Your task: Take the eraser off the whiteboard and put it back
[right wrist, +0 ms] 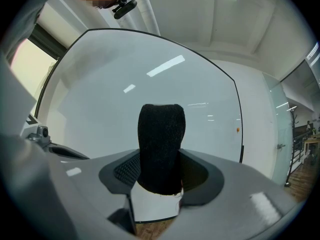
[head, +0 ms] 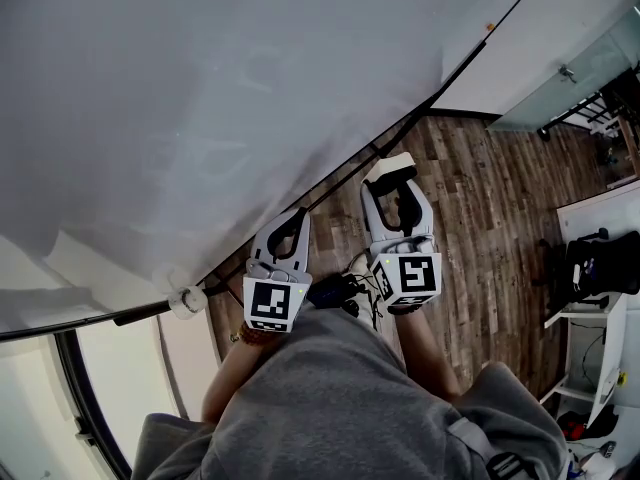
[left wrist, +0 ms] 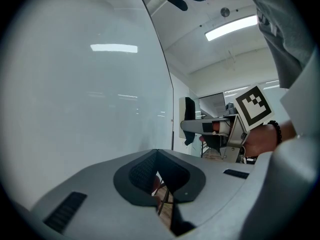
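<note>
Two jaws of the right gripper (head: 393, 180) clamp the eraser (right wrist: 161, 149), its black felt facing back along the jaws and its white body beneath, held short of the whiteboard (head: 200, 98), clear of its surface. This gripper points level at the whiteboard, with the right hand (left wrist: 262, 143) gripping behind its marker cube. The left gripper (left wrist: 157, 153) is clenched on nothing, tips meeting, and lies level toward the whiteboard's lower edge.
</note>
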`<action>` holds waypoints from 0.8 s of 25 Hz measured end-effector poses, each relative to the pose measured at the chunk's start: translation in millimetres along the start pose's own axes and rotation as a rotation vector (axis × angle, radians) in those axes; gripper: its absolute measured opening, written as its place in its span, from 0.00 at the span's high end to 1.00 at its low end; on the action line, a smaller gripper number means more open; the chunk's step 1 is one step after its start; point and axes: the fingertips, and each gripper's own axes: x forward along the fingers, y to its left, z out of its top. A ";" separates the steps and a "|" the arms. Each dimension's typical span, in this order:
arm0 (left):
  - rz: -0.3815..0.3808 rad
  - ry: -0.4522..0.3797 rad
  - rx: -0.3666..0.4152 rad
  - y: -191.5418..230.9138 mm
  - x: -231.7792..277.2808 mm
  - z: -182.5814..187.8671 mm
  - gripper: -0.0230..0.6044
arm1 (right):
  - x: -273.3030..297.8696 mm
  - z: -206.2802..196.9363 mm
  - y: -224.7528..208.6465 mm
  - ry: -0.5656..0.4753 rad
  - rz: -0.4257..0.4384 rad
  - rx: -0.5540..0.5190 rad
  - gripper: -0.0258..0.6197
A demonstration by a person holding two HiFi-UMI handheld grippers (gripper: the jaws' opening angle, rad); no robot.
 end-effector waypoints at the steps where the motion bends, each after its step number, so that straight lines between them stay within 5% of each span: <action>1: 0.002 0.001 0.000 1.0 0.2 -0.6 0.95 | 1.3 -0.2 0.4 0.000 0.002 0.001 0.59; 20: 0.006 0.027 0.030 3.6 10.6 -5.6 0.95 | 19.5 -0.9 2.5 -0.001 0.039 -0.002 0.59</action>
